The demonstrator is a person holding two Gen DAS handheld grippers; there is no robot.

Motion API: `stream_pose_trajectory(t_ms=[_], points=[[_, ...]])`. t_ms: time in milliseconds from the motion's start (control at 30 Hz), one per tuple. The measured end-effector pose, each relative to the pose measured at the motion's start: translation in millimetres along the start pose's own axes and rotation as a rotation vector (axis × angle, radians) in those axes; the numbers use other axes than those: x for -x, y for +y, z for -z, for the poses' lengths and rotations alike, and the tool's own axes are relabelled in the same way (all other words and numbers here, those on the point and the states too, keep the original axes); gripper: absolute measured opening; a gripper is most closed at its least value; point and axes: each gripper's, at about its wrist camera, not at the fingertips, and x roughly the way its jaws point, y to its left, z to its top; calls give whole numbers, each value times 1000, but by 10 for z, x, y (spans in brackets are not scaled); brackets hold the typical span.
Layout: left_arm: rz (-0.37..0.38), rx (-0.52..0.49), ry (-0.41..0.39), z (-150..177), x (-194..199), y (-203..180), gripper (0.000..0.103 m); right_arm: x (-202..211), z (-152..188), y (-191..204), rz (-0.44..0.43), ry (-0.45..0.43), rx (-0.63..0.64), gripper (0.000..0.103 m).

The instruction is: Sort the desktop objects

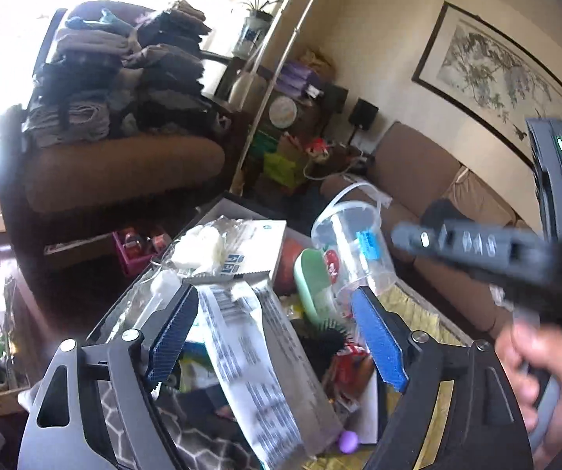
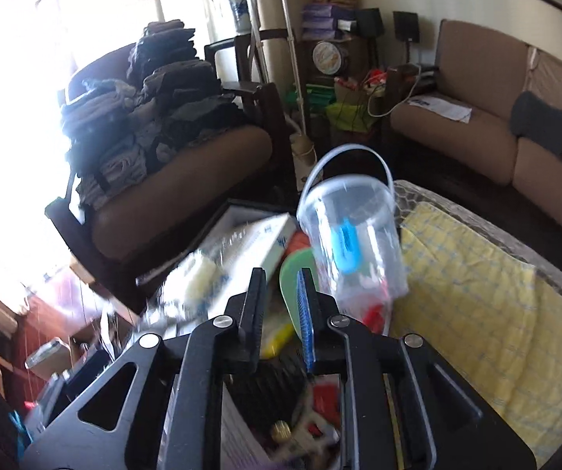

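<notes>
A heap of desktop clutter lies on the table below both grippers. My left gripper (image 1: 275, 297) stands wide open over it, its blue pads (image 1: 171, 337) on either side of a long silver printed packet (image 1: 265, 372) without touching it. Beside the packet lie a black hairbrush (image 1: 322, 342), a green oval case (image 1: 312, 286) and a red packet (image 1: 349, 368). A clear plastic bucket (image 2: 353, 235) with a blue item inside stands tilted behind them. My right gripper (image 2: 281, 286) hovers over the pile with a narrow gap between its fingers and nothing in it. A hand (image 1: 535, 372) holds it.
A white box (image 1: 249, 243) and a bagged white item (image 1: 198, 250) lie at the far side. A yellow checked cloth (image 2: 476, 293) covers the table's right part. An armchair (image 2: 187, 180) piled with folded clothes stands behind, a brown sofa (image 2: 476, 133) at right.
</notes>
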Motion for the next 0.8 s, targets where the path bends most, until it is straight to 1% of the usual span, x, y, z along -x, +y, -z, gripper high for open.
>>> stream_pose_trajectory(t_ms=[33,100,133,167,200,267,333,400,433,467,533,567,600,633,733,800], points=[[-2,-20,0,5,23,-31,86,54,35,-5,7,7,10,17],[-37,-82,-18,33,99,-112,87,216,160,-3,37,13,44,25],[-50,-101,-30,52,136,-139,92,291,206,3,51,8,62,27],[-58,-118,-42,80,173,-163,97,408,285,6,68,0,88,33],[-61,-134,-45,109,205,-178,97,474,327,2,69,-1,99,39],[-69,-201,-17,204,226,-230,97,634,436,-45,43,8,100,42],[-117,-247,-7,301,271,-255,97,759,547,-78,43,17,95,48],[-130,-245,-4,399,351,-242,98,912,718,-86,78,22,111,69],[-125,-236,-2,438,379,-230,102,973,802,-78,94,20,119,74],[-123,-226,1,483,405,-216,103,1064,922,-59,112,8,122,80],[-145,-226,22,545,416,-205,103,1198,1104,-28,118,-17,107,88],[-166,-237,33,562,416,-205,103,1243,1184,-13,123,-23,99,95],[-190,-248,33,573,435,-205,103,1285,1263,1,130,-29,89,98],[-200,-252,29,582,462,-201,103,1313,1326,12,139,-32,82,98],[-179,-246,37,622,523,-169,103,1404,1528,24,159,-21,57,98],[-185,-242,50,665,549,-158,103,1453,1619,12,154,-25,38,98]])
